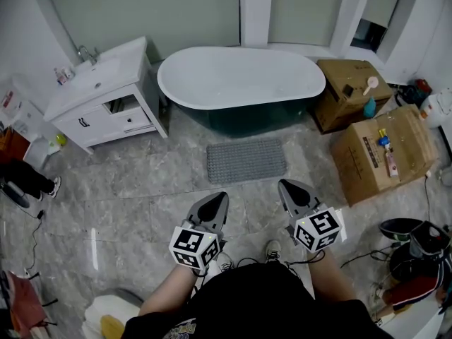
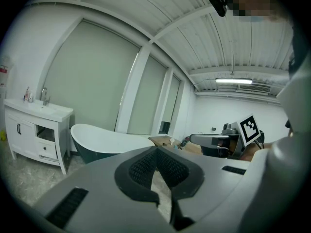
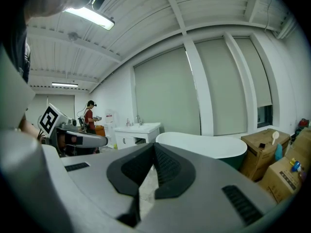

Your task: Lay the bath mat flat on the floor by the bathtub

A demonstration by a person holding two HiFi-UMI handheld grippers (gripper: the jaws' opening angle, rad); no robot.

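Mat (image 1: 246, 160) flat beside tub (image 1: 240, 83), long axis along it, ahead, equally near left gripper (image 1: 217, 199) and right gripper (image 1: 289, 187); both closed, empty

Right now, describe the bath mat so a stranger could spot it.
Find the white oval bathtub with dark green sides. On the marbled floor just in front lies the grey rectangular bath mat, flat and nubbly, unlike the smooth floor around it.

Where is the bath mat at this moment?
In the head view, the grey bath mat lies flat on the floor at centre, just in front of the bathtub, ahead of the left gripper and the right gripper, touching neither.
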